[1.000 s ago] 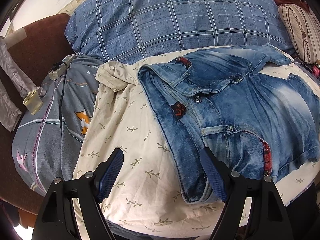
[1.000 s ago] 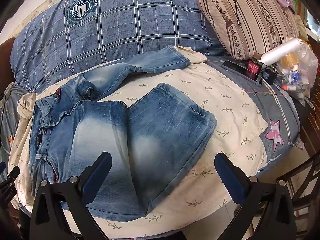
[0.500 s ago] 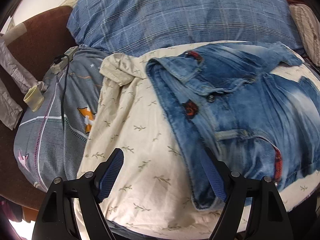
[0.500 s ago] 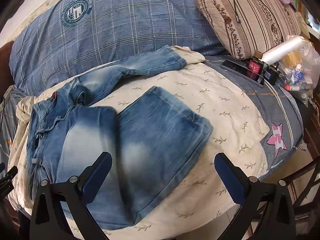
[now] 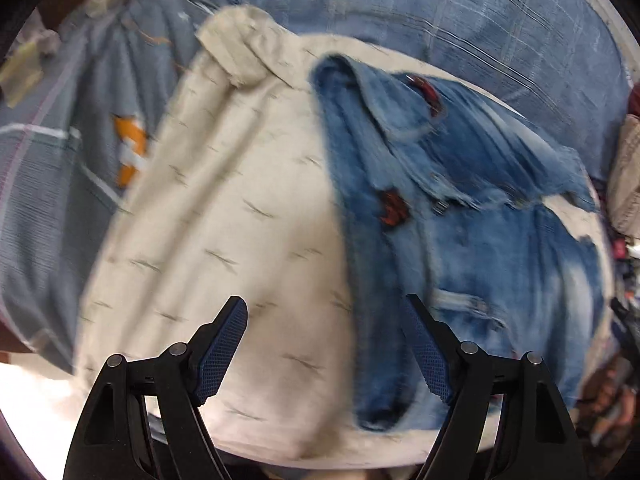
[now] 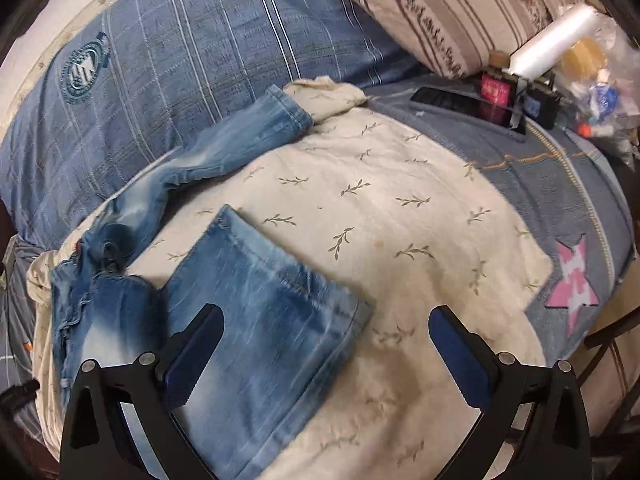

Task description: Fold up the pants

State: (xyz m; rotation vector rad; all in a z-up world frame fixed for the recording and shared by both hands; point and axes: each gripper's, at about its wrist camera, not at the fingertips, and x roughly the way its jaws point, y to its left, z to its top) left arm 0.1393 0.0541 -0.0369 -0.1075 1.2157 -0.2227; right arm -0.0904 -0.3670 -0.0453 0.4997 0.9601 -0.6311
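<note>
Faded blue jeans (image 6: 256, 312) lie half-folded on the leaf-print sheet (image 6: 420, 248); no legible writing. Left gripper (image 5: 326, 344) and right gripper (image 6: 326, 356) both spread, empty.

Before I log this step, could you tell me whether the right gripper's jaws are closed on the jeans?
No, the right gripper has its jaws spread wide above the jeans, gripping nothing.

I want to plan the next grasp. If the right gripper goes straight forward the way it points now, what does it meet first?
Probably the cream leaf-print sheet. The right gripper is open, and the jeans leg hem lies just left of its centre line, so it may brush that first; depth is unclear.
</note>
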